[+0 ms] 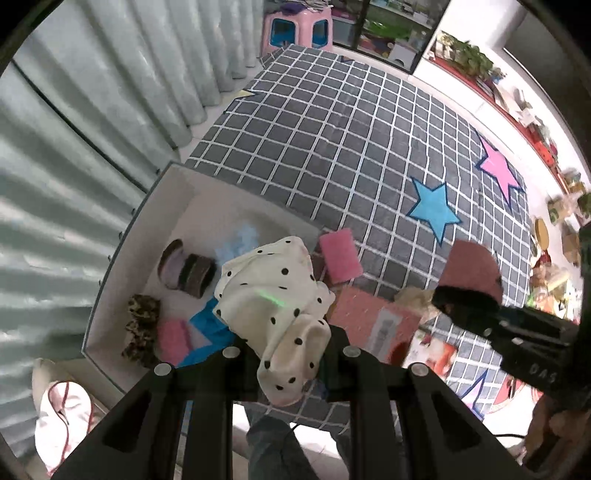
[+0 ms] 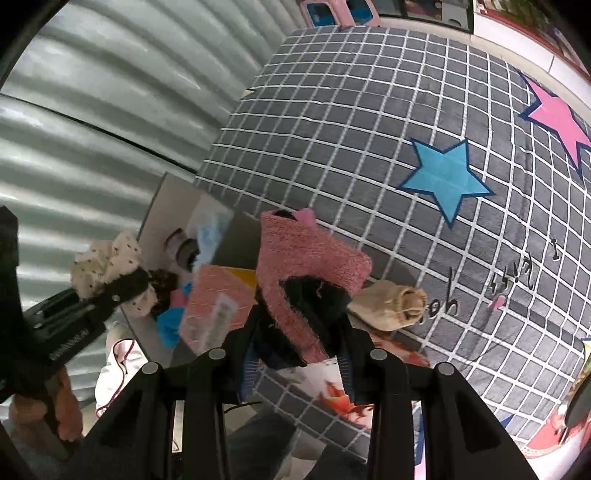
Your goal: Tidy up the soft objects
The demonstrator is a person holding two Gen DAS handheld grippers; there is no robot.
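My left gripper (image 1: 291,354) points down and is shut on a bunched white cloth with black dots (image 1: 273,295), which hangs over the near edge of a white box (image 1: 155,214). The box holds rolled headbands (image 1: 188,269), a leopard-print scrunchie (image 1: 142,328), a pink piece (image 1: 173,339) and a blue piece (image 1: 207,332). My right gripper (image 2: 299,332) is shut on a pink fuzzy piece with a black lining (image 2: 310,258), held above the rug. In the right wrist view the left gripper (image 2: 122,291) shows at the left with the dotted cloth (image 2: 107,262).
A grey grid rug (image 1: 332,147) with a blue star (image 1: 434,208) and a pink star (image 1: 496,168) covers the floor. On it lie a pink pad (image 1: 340,254), a salmon package (image 1: 369,321) and a rolled beige sock (image 2: 391,302). Grey curtains (image 1: 92,129) hang at the left. A pink stool (image 1: 295,29) stands far off.
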